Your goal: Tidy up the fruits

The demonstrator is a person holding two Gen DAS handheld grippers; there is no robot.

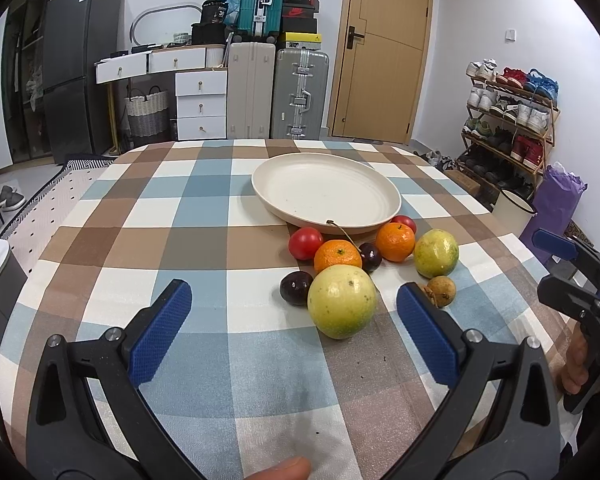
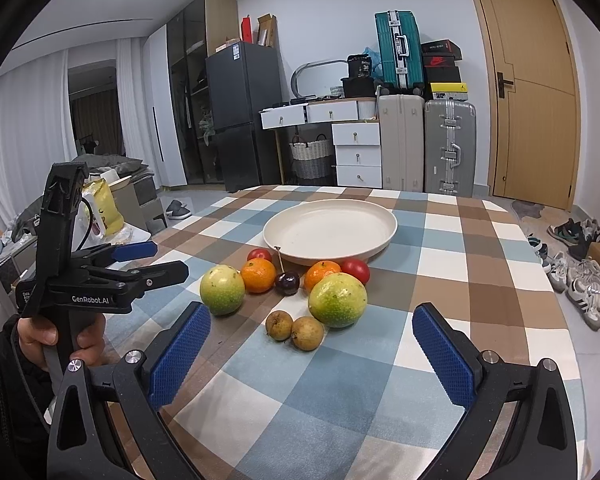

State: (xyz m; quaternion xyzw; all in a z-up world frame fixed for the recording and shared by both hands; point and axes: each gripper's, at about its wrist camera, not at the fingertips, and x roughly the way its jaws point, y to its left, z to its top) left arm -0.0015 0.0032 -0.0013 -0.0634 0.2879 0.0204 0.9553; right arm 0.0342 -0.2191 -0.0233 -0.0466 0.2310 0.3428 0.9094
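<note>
- Checked cloth (image 1: 204, 208) in blue, brown and white, spread over the whole table.
- Cream plate (image 1: 326, 188) on the far part of the cloth, with nothing in it.
- All fruits lying loose on the cloth, just in front of the plate, in one tight group.
- Two red tomatoes (image 1: 305, 243) nearest the plate rim, one at each end of the group.
- Two oranges (image 1: 337, 257) between them, with a dark cherry (image 1: 370, 257) in the middle, its long stem reaching up toward the plate.
- Second dark cherry (image 1: 296, 287) touching the big green-yellow fruit (image 1: 341, 301) on the near left side.
- Other green-yellow fruit (image 1: 436, 253) on the right side of the group.
- Two small brown longans (image 2: 279, 325), side by side and touching, seen from the right wrist view, just in front of that fruit.
- Left gripper (image 1: 294, 334) held low over the cloth, blue pads wide apart, gripping nothing, the big green-yellow fruit just ahead between the tips.
- Right gripper (image 2: 311, 354) also spread wide and without load, the longans ahead of it.
- Seen in the right view: a hand (image 2: 60, 338) around the left gripper's handle.
</note>
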